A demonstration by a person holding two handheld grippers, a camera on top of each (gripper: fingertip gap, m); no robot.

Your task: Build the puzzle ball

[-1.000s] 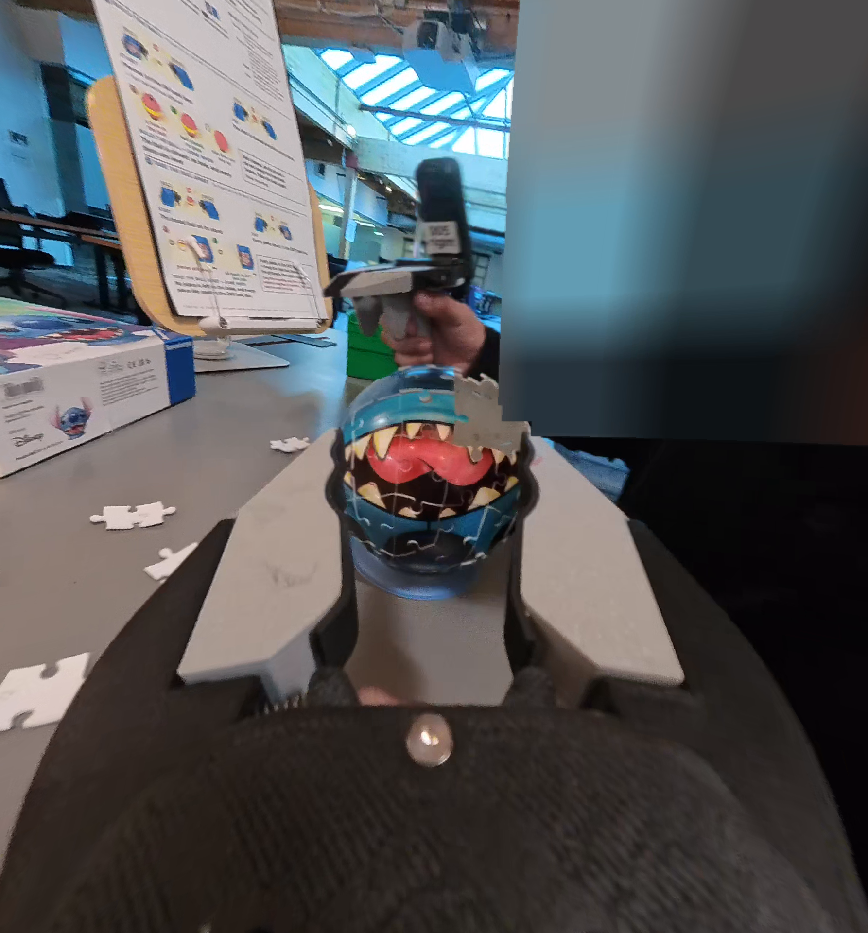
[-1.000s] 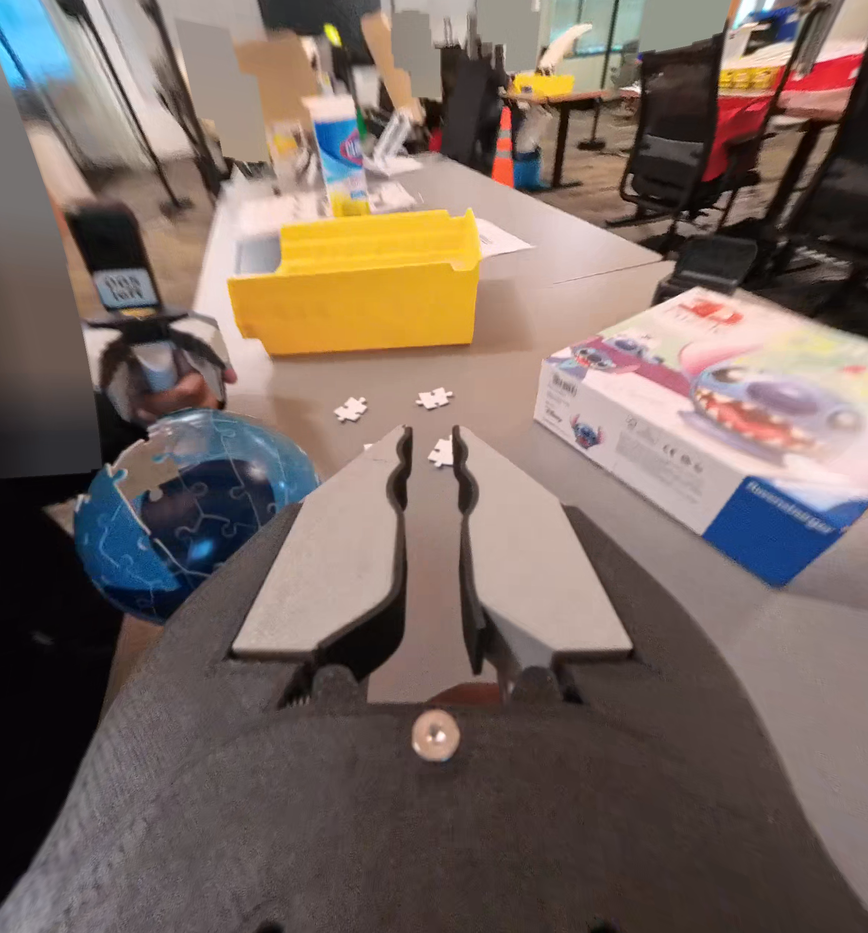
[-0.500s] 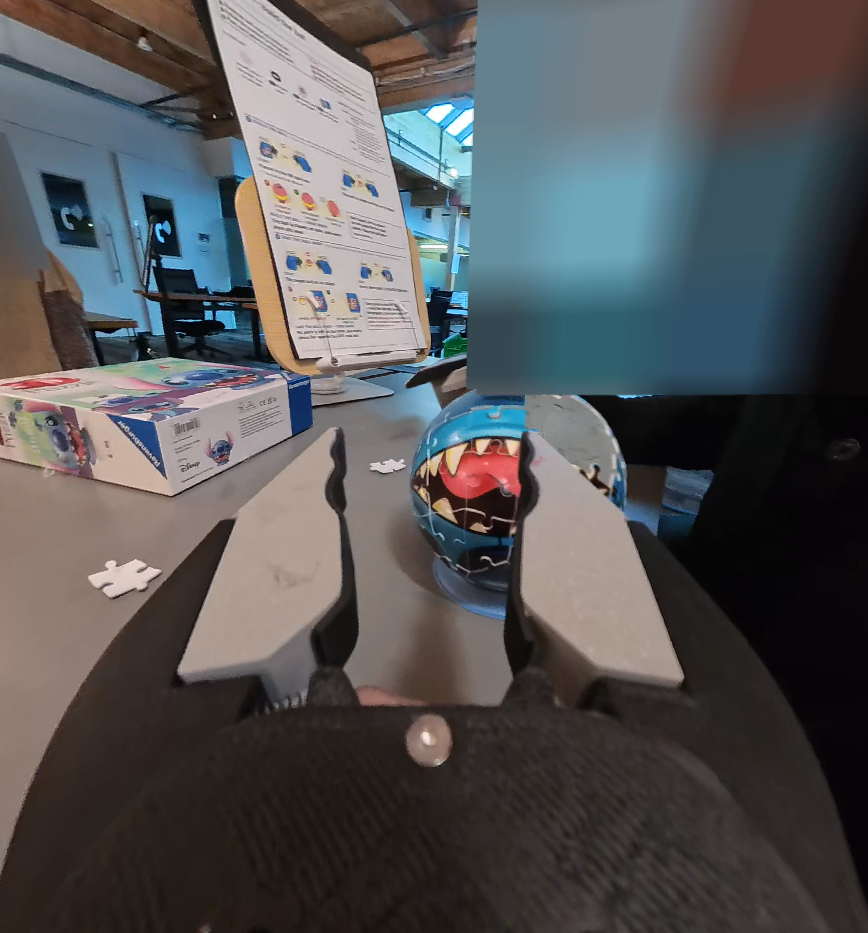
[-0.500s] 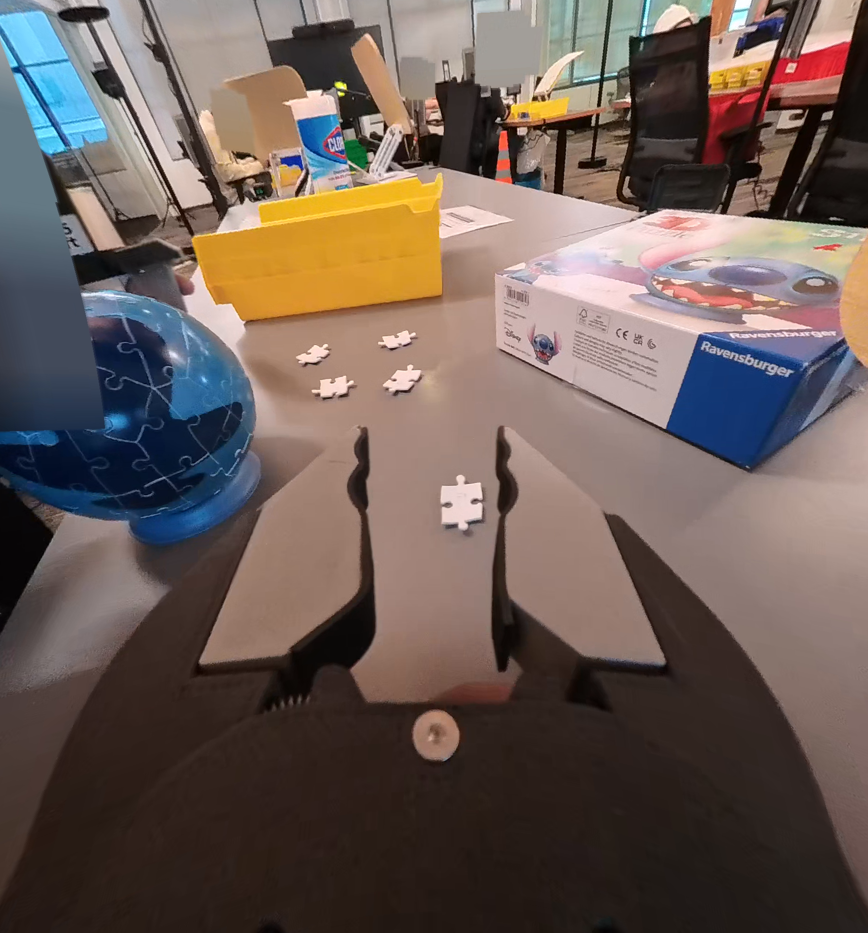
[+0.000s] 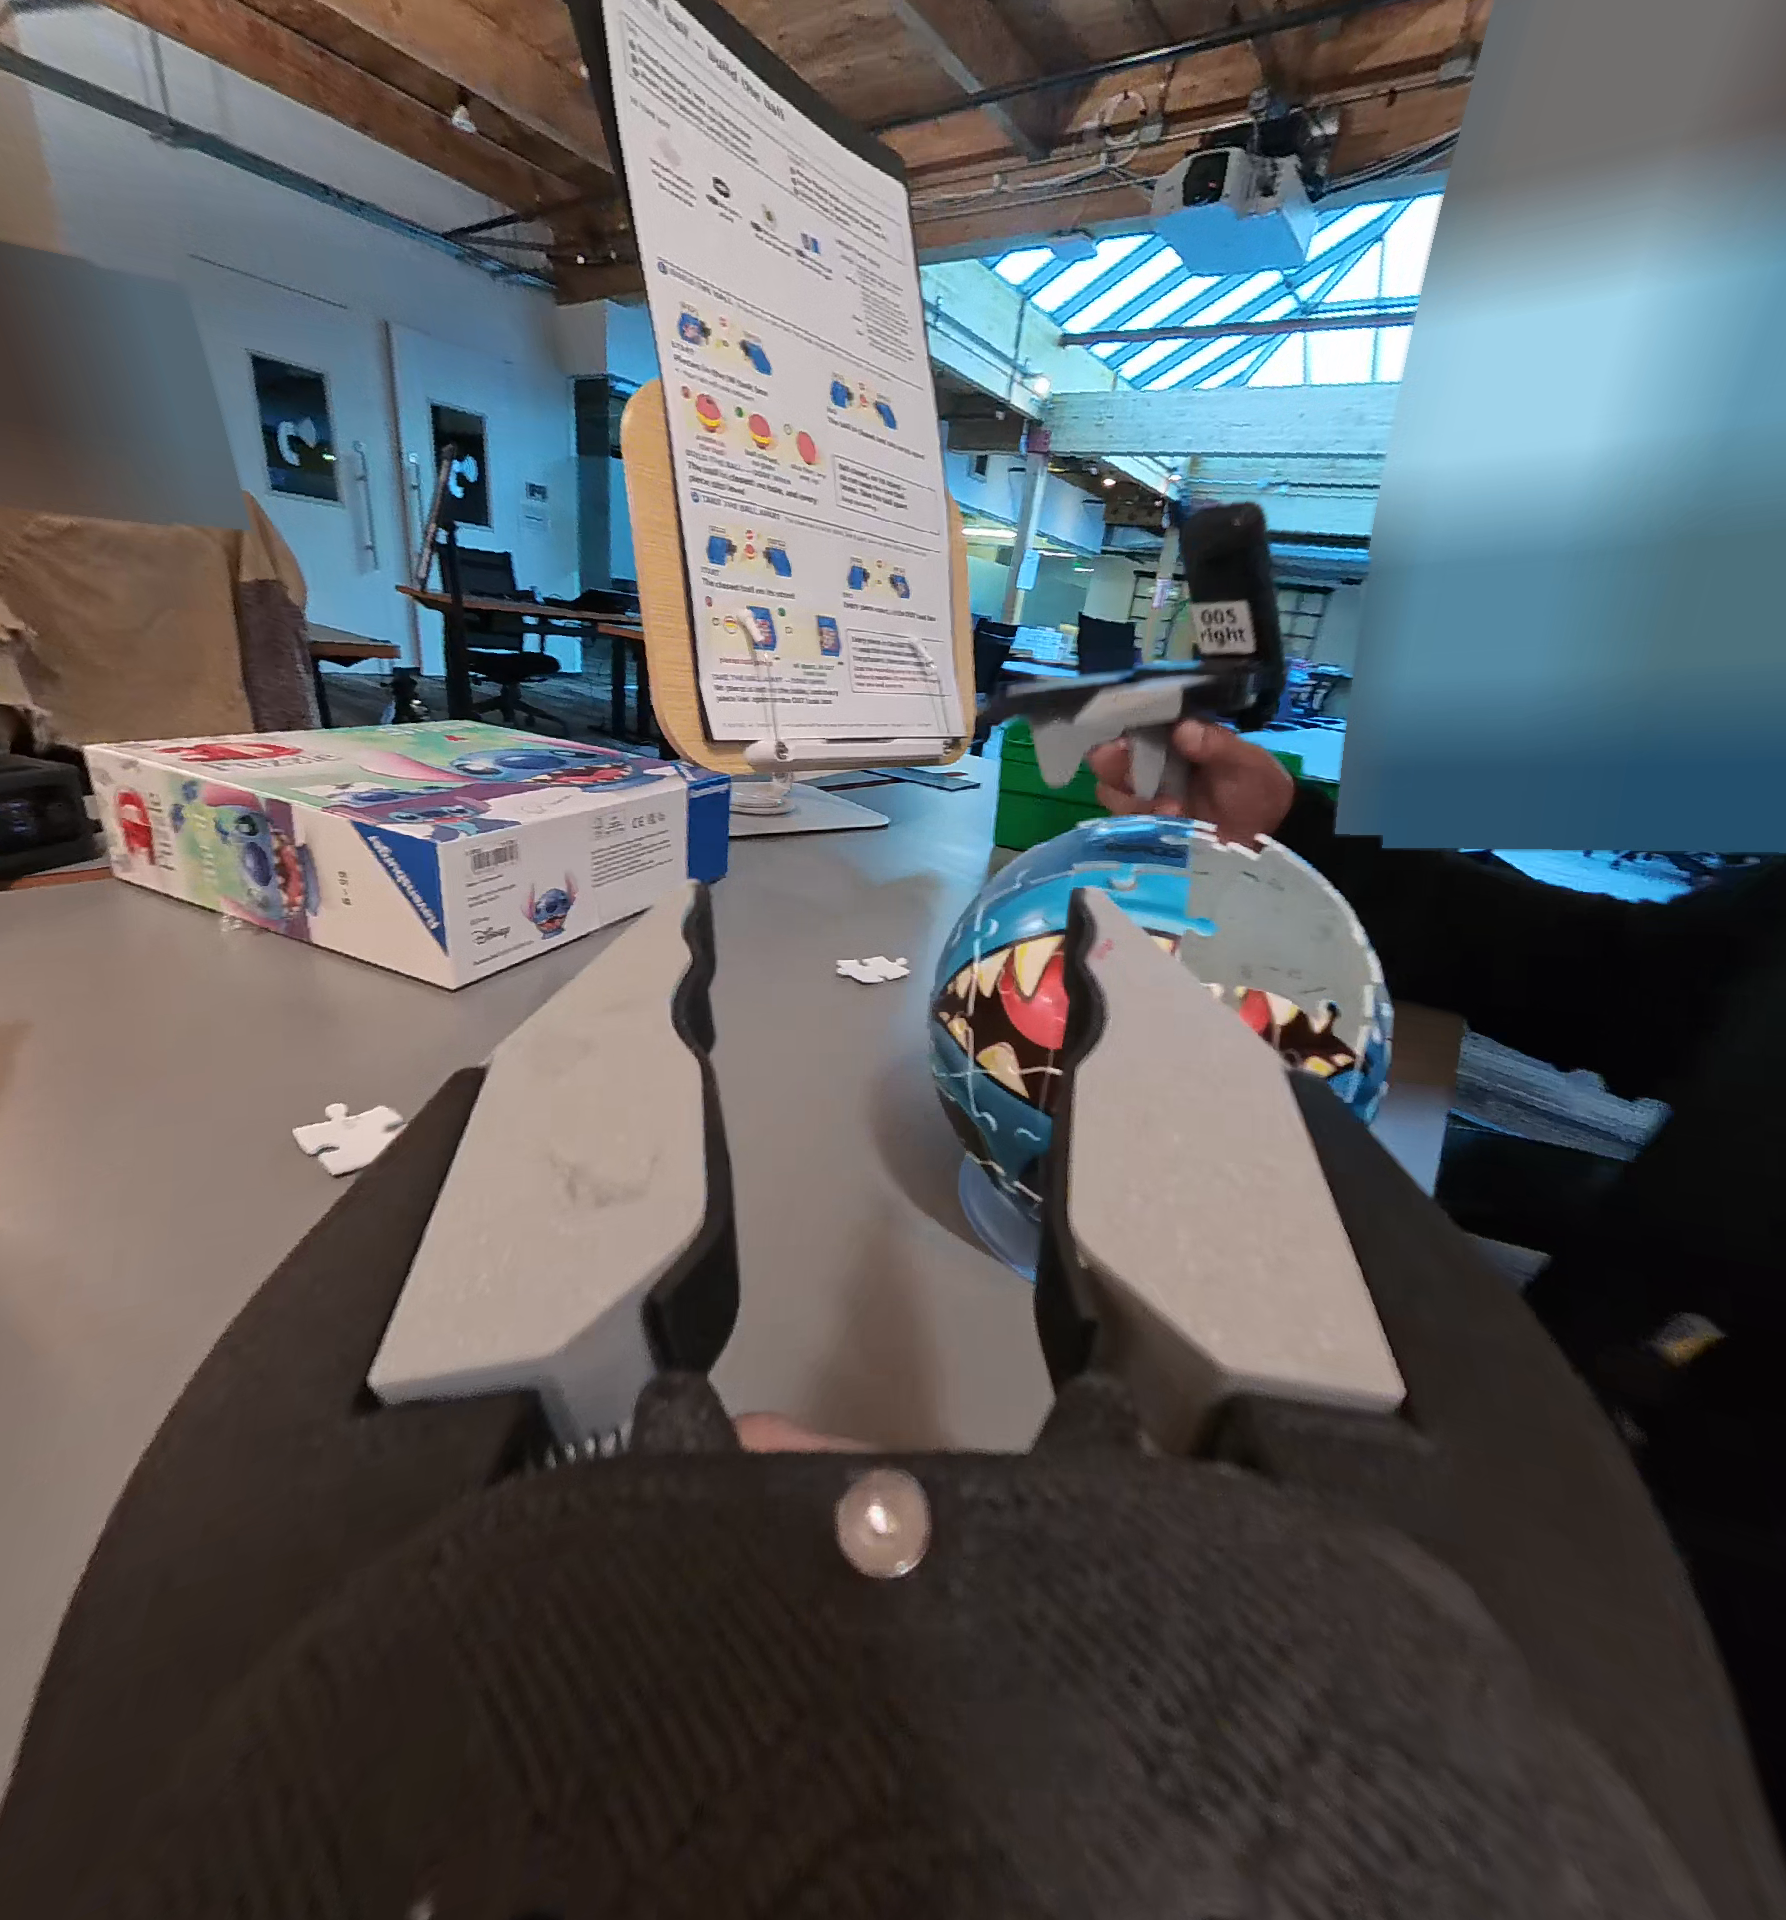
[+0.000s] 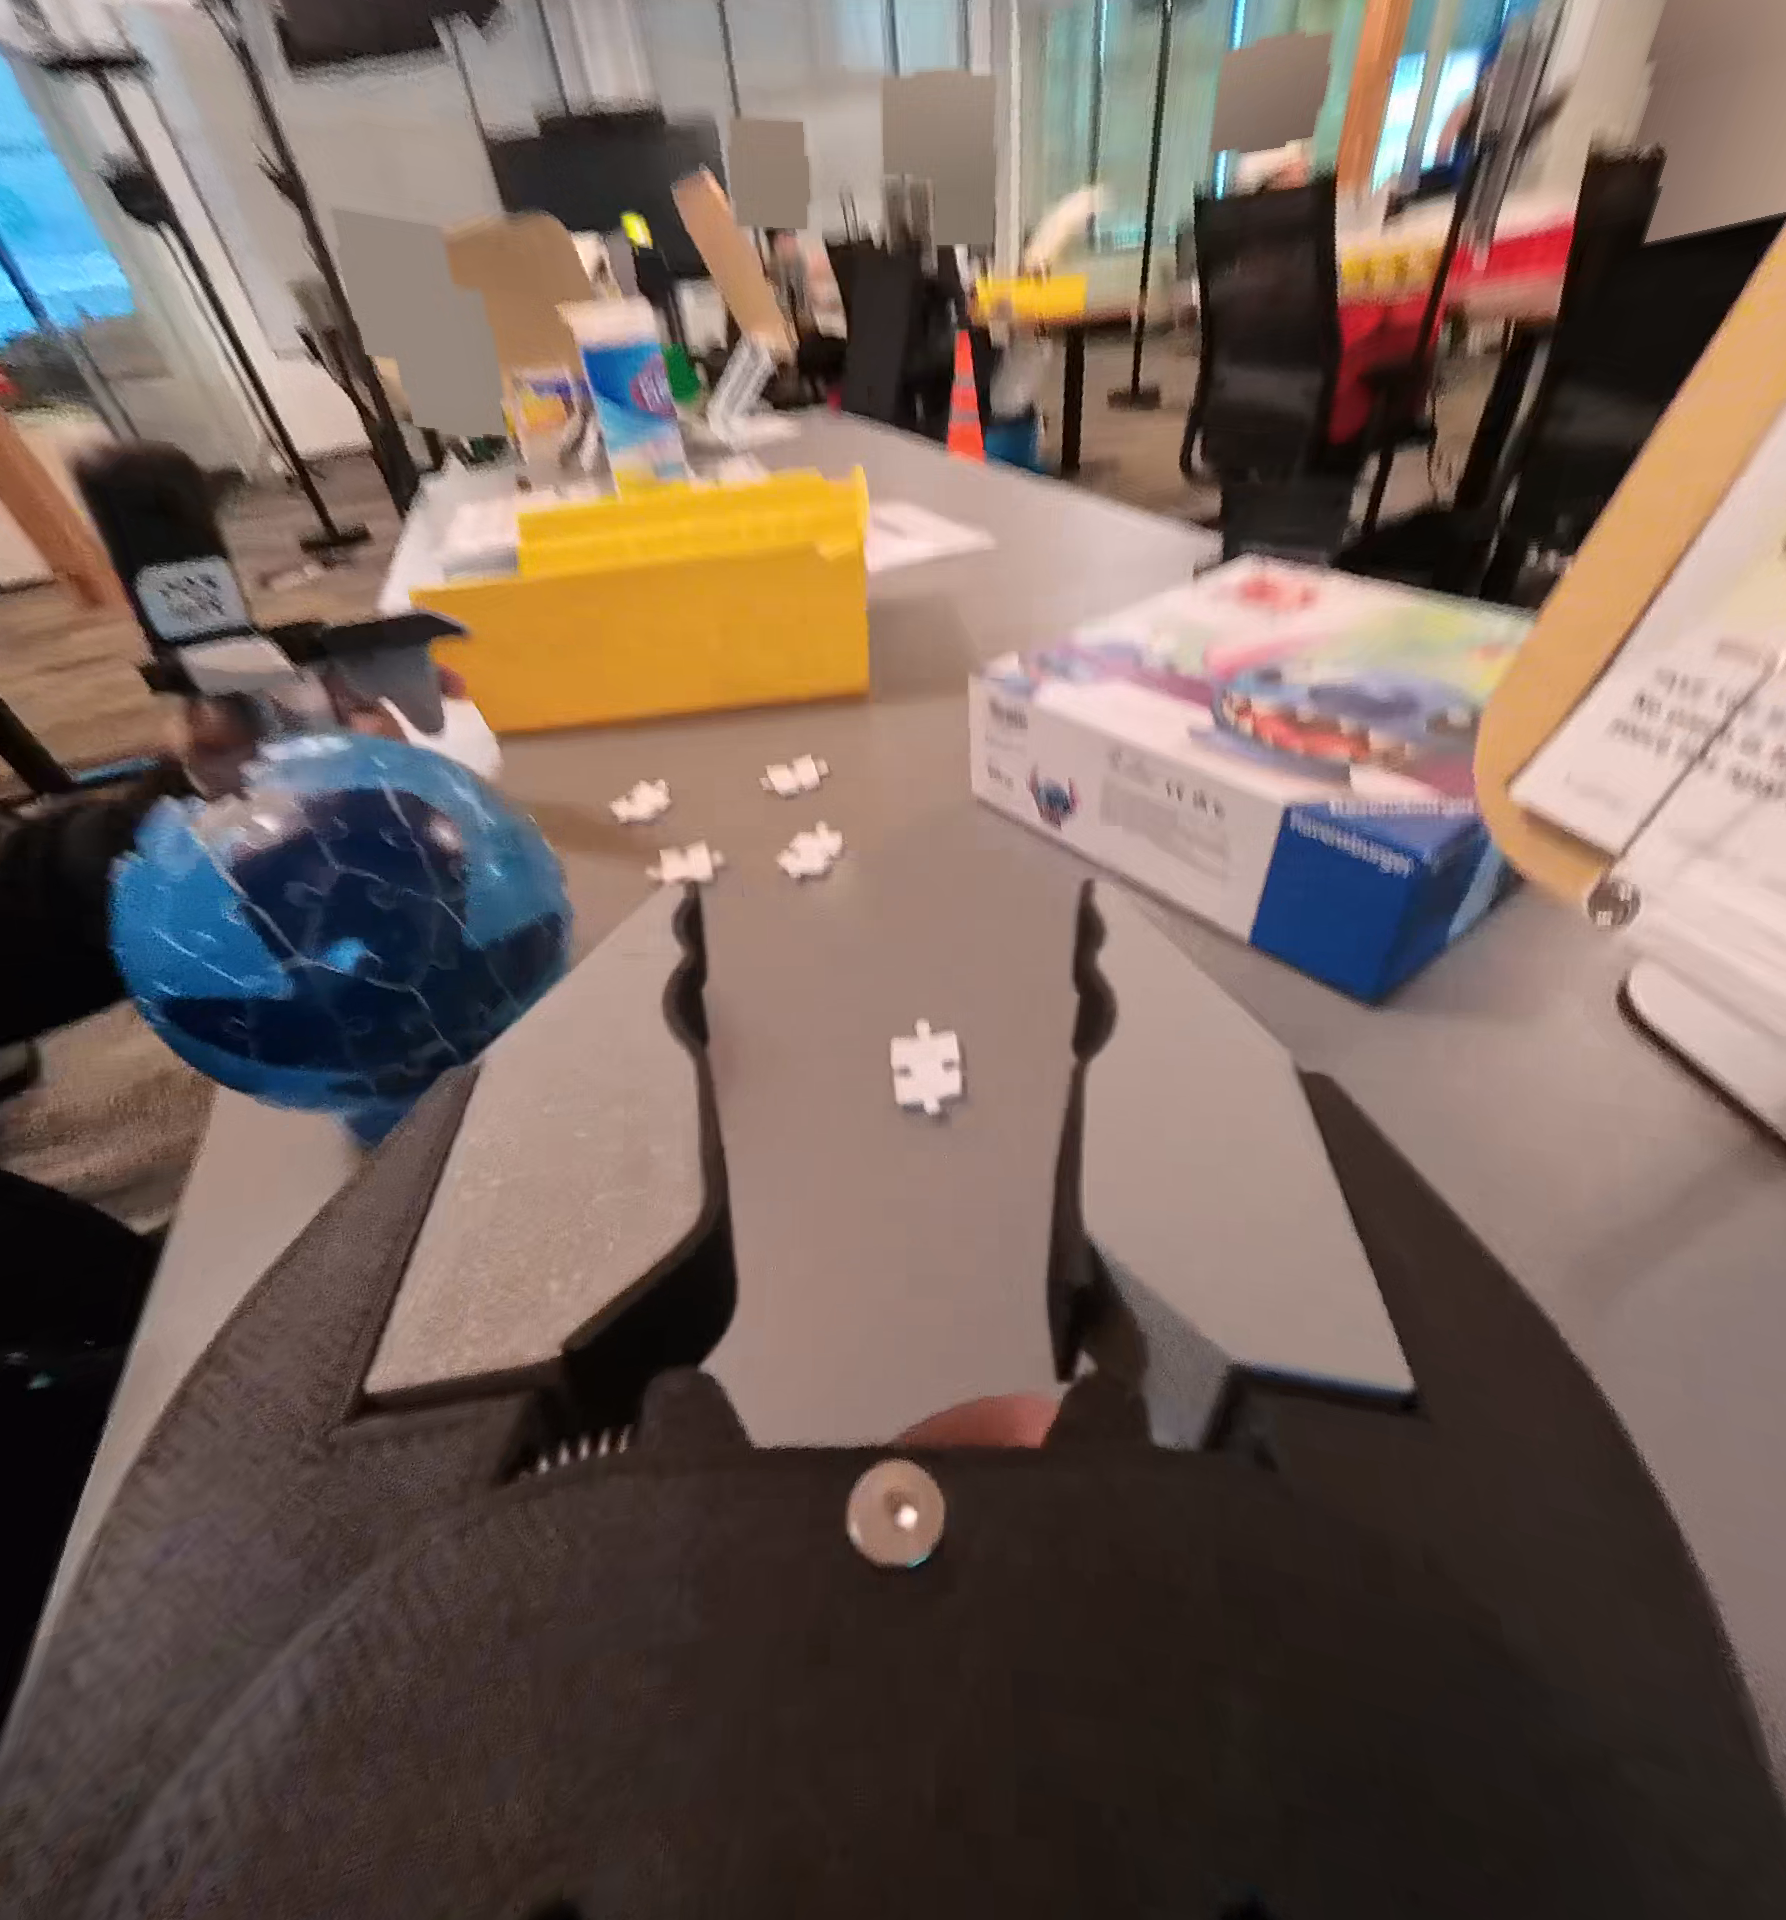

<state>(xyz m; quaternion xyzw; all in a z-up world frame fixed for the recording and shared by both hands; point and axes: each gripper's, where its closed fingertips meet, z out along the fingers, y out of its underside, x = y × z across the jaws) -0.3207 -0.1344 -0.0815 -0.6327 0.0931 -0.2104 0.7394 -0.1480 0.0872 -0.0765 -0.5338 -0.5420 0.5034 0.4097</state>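
Note:
The puzzle ball (image 5: 1003,997), blue with a toothed red mouth, stands on its blue stand near the table's edge. A gap at its upper right shows the pale inside. My left gripper (image 5: 889,914) is open and empty, and the ball sits just right of its right finger, partly hidden by it. The ball's dark blue back shows in the right wrist view (image 6: 338,925). My right gripper (image 6: 887,914) is open above the table, with a loose white puzzle piece (image 6: 927,1065) lying between its fingers. It also shows in the left wrist view (image 5: 1128,717), above and behind the ball.
Several white pieces (image 6: 733,831) lie ahead of the right gripper, and two more (image 5: 873,968) (image 5: 349,1132) lie near the left. The puzzle box (image 5: 401,842) lies at the left. An instruction board (image 5: 795,468) stands behind it. A yellow bin (image 6: 660,613) sits farther back. About 30 centimeters separates my left fingertips from my right.
My left gripper let go of the ball, which now stands on the table, and moved to its left. My right gripper opened from nearly shut to wide over a loose piece.

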